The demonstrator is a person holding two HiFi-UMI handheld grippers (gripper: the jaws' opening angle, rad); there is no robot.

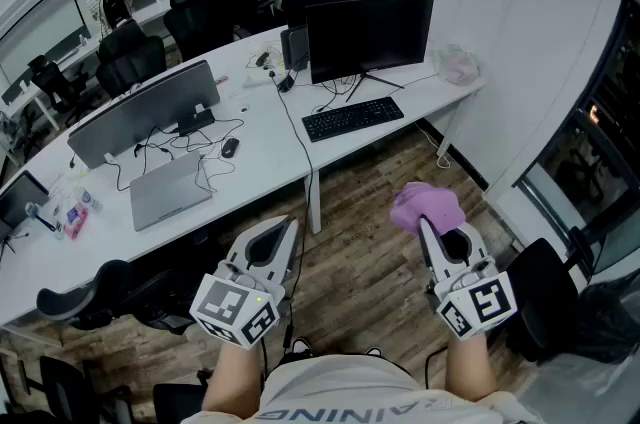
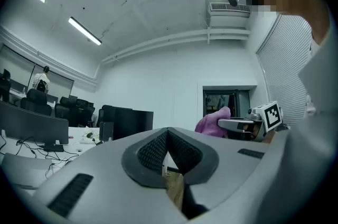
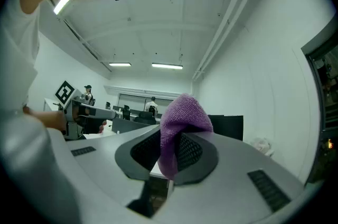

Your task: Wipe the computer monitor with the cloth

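right gripper [image 3: 170, 151]: jaws pinched on the purple cloth [image 3: 182, 118], which bunches above the pads and hangs a tail below them. this grip seems meant to leave a soft wad out front to meet the screen.
left gripper [image 2: 168, 136]: jaws closed together with nothing between them. it is held low at the person's left, probably just kept out of the way.
cloth position: in the head view it sits at the right gripper's tip, over the floor, well apart from the desk.
computer monitor [image 1: 368, 36]: dark and upright on its stand at the right end of the white desk [image 1: 265, 157], behind a black keyboard [image 1: 352, 118]. the cloth is nowhere near it, so wiping looks not yet begun.
surface: the long desk carries loose cables, a closed laptop [image 1: 170, 190], a mouse [image 1: 230, 147] and a second screen [image 1: 140, 117] seen from behind.
room: open office with a wood-plank floor [image 1: 360, 262], black chairs, white walls and strip lights overhead.
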